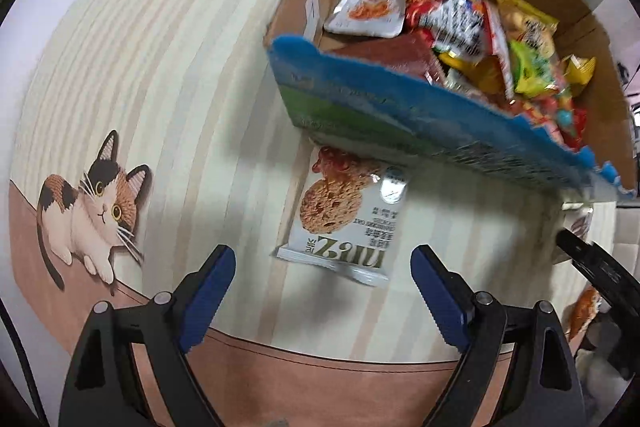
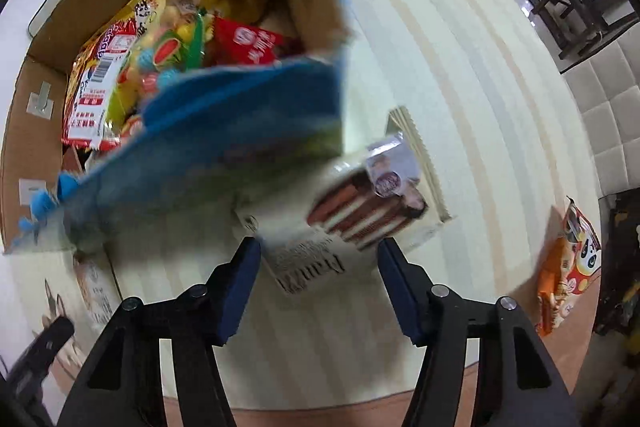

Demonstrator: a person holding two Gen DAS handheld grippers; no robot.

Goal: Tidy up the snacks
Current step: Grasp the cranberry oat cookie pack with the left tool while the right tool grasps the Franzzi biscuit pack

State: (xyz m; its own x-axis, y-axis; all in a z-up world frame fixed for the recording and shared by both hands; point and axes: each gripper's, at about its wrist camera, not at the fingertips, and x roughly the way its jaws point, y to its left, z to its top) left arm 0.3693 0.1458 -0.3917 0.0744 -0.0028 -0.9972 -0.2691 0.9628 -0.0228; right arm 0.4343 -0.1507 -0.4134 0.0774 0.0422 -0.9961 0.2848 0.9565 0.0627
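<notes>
right wrist view: cardboard box (image 2: 36, 147) already stuffed; beside it, right hand-held gripper (image 2: 320, 287) half-closed around the cake pack (image 2: 360, 215), left hand-held gripper (image 1: 324, 291) wide over the cookie pack (image 1: 344, 223).

Open left claw (image 1: 323, 281) — above cookie packet (image 1: 346, 217)

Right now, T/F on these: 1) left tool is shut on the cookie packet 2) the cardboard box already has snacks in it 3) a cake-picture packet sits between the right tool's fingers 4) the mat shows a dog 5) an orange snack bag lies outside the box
1) False. The left tool stands open; the cookie packet lies flat on the mat, untouched.
2) True. The cardboard box holds many mixed snack bags.
3) True. The cake-picture packet lies between the right tool fingers.
4) False. The mat shows a calico cat.
5) True. The orange snack bag lies on the mat's far right.
</notes>
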